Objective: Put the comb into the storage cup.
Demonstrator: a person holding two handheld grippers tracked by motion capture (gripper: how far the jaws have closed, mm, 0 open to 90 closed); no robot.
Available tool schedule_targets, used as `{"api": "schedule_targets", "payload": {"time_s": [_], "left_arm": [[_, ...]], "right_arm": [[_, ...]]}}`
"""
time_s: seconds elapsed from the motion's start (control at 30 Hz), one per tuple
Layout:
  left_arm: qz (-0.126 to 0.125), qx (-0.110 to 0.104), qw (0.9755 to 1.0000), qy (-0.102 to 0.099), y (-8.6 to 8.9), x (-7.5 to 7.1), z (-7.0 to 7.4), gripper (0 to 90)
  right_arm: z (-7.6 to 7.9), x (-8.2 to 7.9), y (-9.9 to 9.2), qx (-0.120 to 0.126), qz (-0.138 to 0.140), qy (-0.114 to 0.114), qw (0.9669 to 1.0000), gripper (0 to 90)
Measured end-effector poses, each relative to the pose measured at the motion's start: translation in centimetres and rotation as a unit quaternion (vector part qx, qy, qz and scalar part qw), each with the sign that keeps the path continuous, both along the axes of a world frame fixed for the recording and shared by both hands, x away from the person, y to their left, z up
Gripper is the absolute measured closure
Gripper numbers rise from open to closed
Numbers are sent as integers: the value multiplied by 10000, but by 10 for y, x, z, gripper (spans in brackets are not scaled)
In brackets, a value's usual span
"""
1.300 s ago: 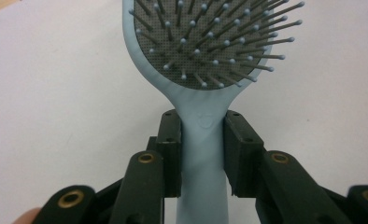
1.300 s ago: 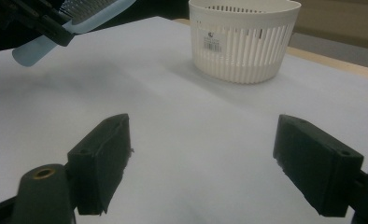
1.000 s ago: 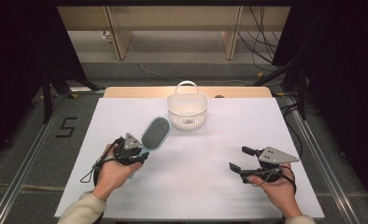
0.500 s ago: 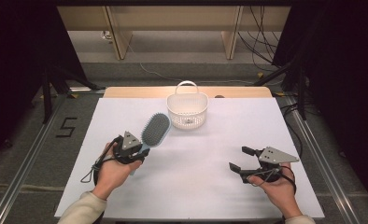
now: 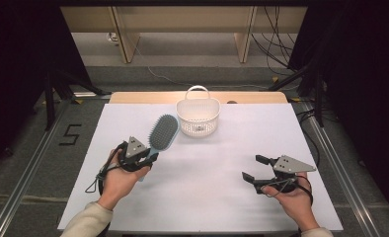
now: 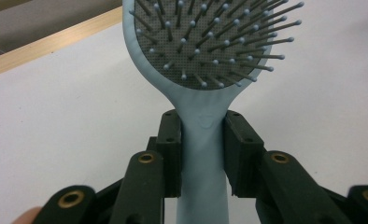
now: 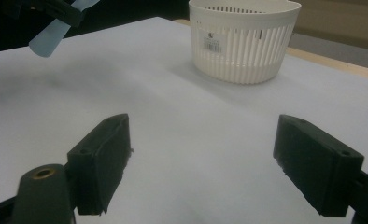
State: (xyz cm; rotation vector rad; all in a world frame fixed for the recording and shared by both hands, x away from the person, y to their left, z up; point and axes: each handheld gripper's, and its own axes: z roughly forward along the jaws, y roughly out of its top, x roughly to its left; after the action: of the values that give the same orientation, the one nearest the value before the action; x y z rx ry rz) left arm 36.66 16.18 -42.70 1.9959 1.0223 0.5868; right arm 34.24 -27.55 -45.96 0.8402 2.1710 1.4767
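A light blue hairbrush (image 5: 162, 133) with a grey bristle pad points up and away from my left gripper (image 5: 148, 157), which is shut on its handle. In the left gripper view both black pads clamp the handle (image 6: 203, 154) just below the brush head (image 6: 205, 42). My right gripper (image 5: 254, 168) rests low over the white table at the right, jaws wide open with nothing between them (image 7: 201, 163). A white slotted basket (image 5: 198, 115) with a handle stands at the back middle of the table, just right of the brush head.
The white table top (image 5: 207, 197) has a wooden strip (image 5: 133, 97) along its far edge. Cables trail from both grippers. Dark floor with a painted number (image 5: 70, 134) lies to the left, and shelving legs stand behind the table.
The left gripper has lifted the hairbrush a little and tilted it more upright; the right gripper has stayed where it was.
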Motion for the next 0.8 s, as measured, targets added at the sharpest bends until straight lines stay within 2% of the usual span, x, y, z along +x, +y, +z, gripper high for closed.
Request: {"api": "schedule_targets", "payload": {"time_s": [0.27, 0.8], "left_arm": [[21, -62, 9999, -137, 0, 2, 0, 699], [33, -142, 9997, -179, -1, 7, 0, 699]], "right_arm": [[0, 0, 0, 35, -2, 13, 10000, 200], [0, 0, 0, 35, -7, 31, 10000, 198]]}}
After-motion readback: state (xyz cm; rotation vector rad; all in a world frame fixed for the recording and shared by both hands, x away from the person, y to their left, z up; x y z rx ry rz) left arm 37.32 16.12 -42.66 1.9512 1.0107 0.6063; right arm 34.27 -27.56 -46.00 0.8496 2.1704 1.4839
